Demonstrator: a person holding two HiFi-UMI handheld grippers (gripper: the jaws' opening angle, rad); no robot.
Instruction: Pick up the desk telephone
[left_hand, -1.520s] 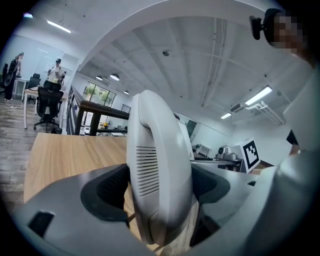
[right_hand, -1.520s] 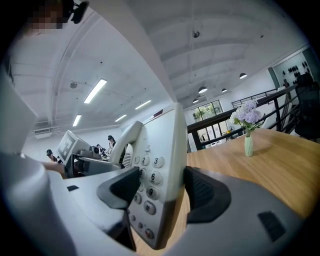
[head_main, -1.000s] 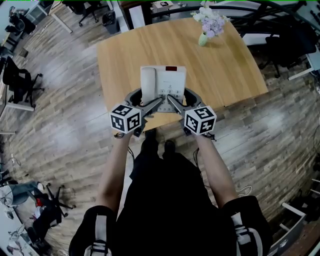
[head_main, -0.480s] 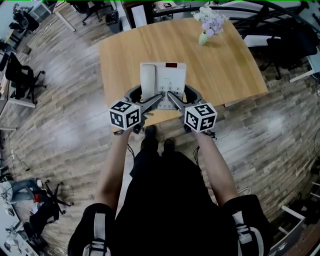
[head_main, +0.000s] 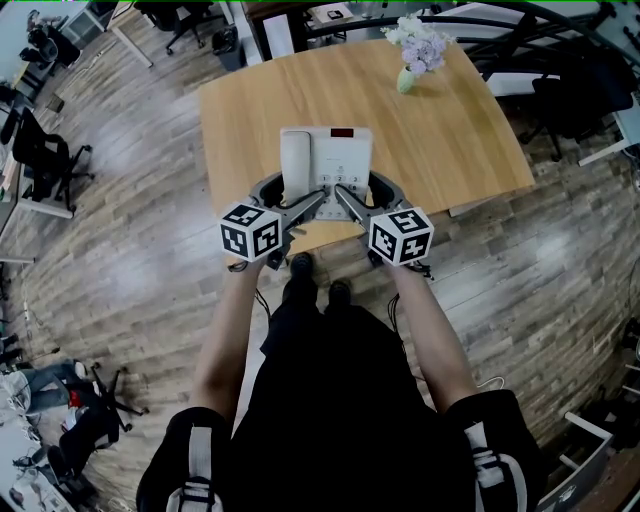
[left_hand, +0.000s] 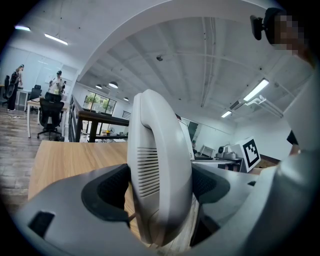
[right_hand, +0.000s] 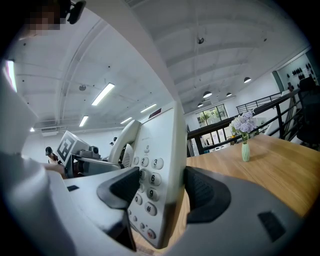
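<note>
Head view: a white phone (head_main: 327, 158) at the table's (head_main: 450, 130) near edge, with the left gripper (head_main: 298, 203) and right gripper (head_main: 357, 203) at its front corners. Left gripper view: jaws clamp the handset (left_hand: 160, 170). Right gripper view: jaws clamp the phone's right edge beside the keypad (right_hand: 149, 187).

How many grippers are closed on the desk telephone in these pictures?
2. The left gripper clamps the handset side of the desk telephone; the right gripper clamps its keypad side. None hidden.
</note>
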